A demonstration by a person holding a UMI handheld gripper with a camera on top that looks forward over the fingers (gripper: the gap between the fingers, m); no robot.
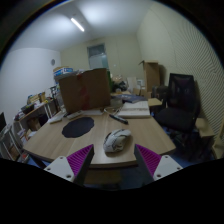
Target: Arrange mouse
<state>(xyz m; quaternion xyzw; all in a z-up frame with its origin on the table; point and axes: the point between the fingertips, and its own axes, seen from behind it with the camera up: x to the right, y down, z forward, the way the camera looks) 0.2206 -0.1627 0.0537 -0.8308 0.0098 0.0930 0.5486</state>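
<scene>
Gripper (112, 163): fingers spread wide, holding nothing | Mouse (118, 140): on wooden table (60, 145), just ahead, between the pink pads (147, 158), seemingly untouched | Beyond: dark round mat (78, 127), office chair (181, 100)

Clearance ahead of your claw (111, 166): its fingers stand apart, the mouse (118, 140) just ahead between them. Bare bench (55, 140) lies leftward (past the dark round mat (78, 127)); books (134, 109) and chair (180, 100) crowd the right.
</scene>
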